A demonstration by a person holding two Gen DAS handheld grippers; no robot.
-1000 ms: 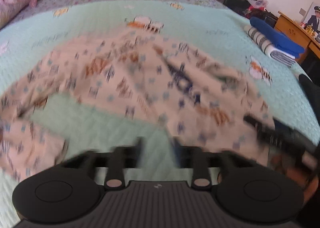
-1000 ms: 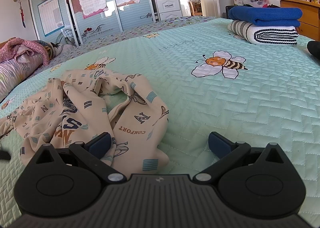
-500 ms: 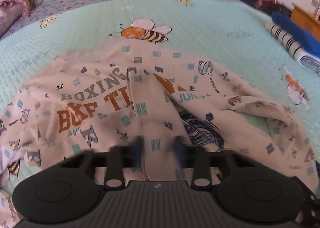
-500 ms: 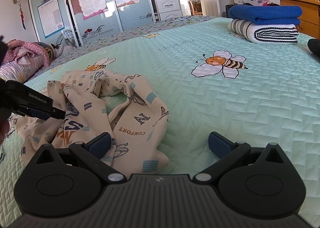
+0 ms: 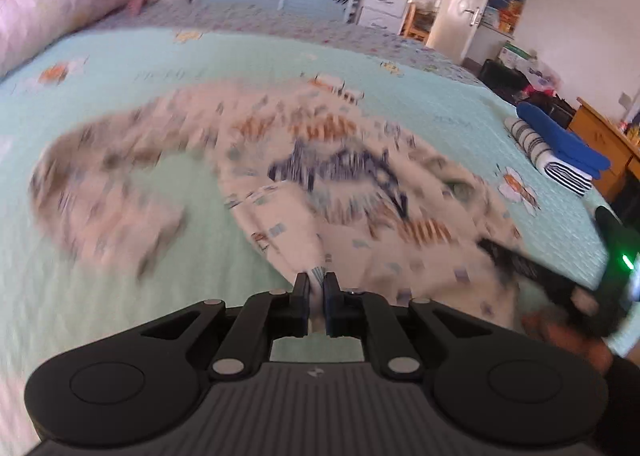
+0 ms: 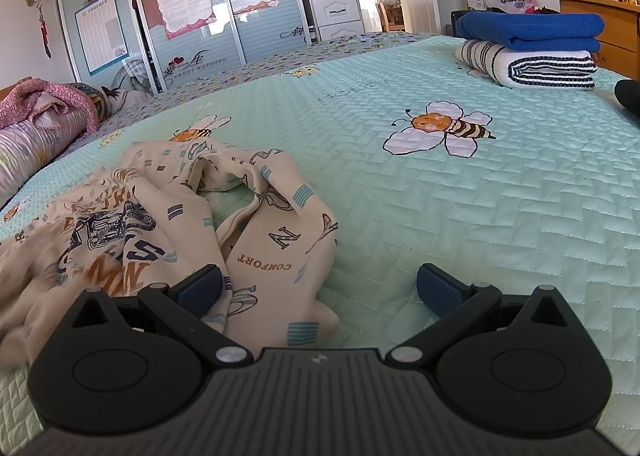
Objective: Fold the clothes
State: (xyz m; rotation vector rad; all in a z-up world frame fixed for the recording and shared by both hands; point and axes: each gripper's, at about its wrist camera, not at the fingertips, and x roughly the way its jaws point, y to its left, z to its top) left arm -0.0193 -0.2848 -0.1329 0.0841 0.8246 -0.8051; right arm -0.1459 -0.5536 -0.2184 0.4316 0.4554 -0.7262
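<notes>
A cream printed garment [image 5: 320, 184] [image 6: 168, 216] lies crumpled on the mint quilted bedspread [image 6: 460, 196]. My left gripper [image 5: 316, 286] is shut on a fold of its fabric, which runs taut from the pads up to the bulk of the cloth; that view is motion-blurred. In the right wrist view my right gripper [image 6: 318, 284] stands open low over the bed, its left finger [image 6: 200, 284] touching the garment's near edge and its right finger over bare quilt. The right gripper also shows at the right edge of the left wrist view [image 5: 516, 260], with a hand behind it.
Folded blue and striped towels [image 6: 532, 44] are stacked at the bed's far right, next to a wooden dresser [image 6: 612, 24]. Rolled pink bedding [image 6: 44, 112] lies at the far left. Sliding wardrobe doors [image 6: 180, 16] stand beyond the bed.
My left gripper closed on a fold of the garment and has pulled it, dragging and stretching the cloth. The right gripper has stayed where it was, still open.
</notes>
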